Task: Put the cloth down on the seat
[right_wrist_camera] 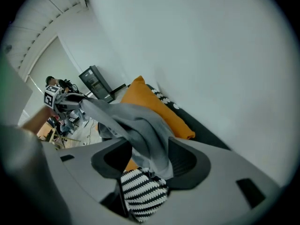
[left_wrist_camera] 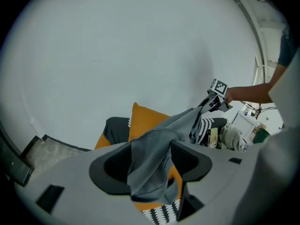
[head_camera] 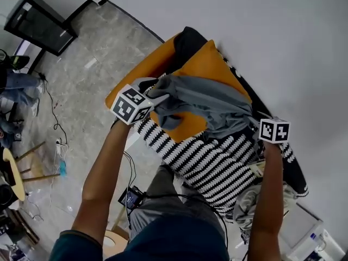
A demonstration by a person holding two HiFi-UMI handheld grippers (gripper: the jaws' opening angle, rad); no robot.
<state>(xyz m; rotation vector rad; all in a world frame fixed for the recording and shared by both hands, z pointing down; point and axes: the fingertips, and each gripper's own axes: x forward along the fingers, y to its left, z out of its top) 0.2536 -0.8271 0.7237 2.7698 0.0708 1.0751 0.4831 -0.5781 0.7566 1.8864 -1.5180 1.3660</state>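
Note:
A grey cloth [head_camera: 212, 99] hangs stretched between my two grippers above the seat, over an orange cushion [head_camera: 204, 64] and a black-and-white striped throw [head_camera: 209, 162]. My left gripper [head_camera: 155, 91] is at the cloth's left end. In the left gripper view the cloth [left_wrist_camera: 154, 153] drapes loosely through the wide jaws of the left gripper [left_wrist_camera: 152, 165], with gaps at both sides. My right gripper [head_camera: 253, 121] is at the cloth's right end. There the cloth [right_wrist_camera: 140, 130] likewise lies loose between the spread jaws of the right gripper [right_wrist_camera: 147, 158].
A black cushion [head_camera: 187, 42] leans behind the orange one, against the white wall [head_camera: 272, 31]. A second pale cloth pile [head_camera: 247, 203] lies at the seat's right end, by a white box [head_camera: 304, 232]. The floor at left holds cables, a black cabinet [head_camera: 41, 20] and a wooden stool [head_camera: 13, 173].

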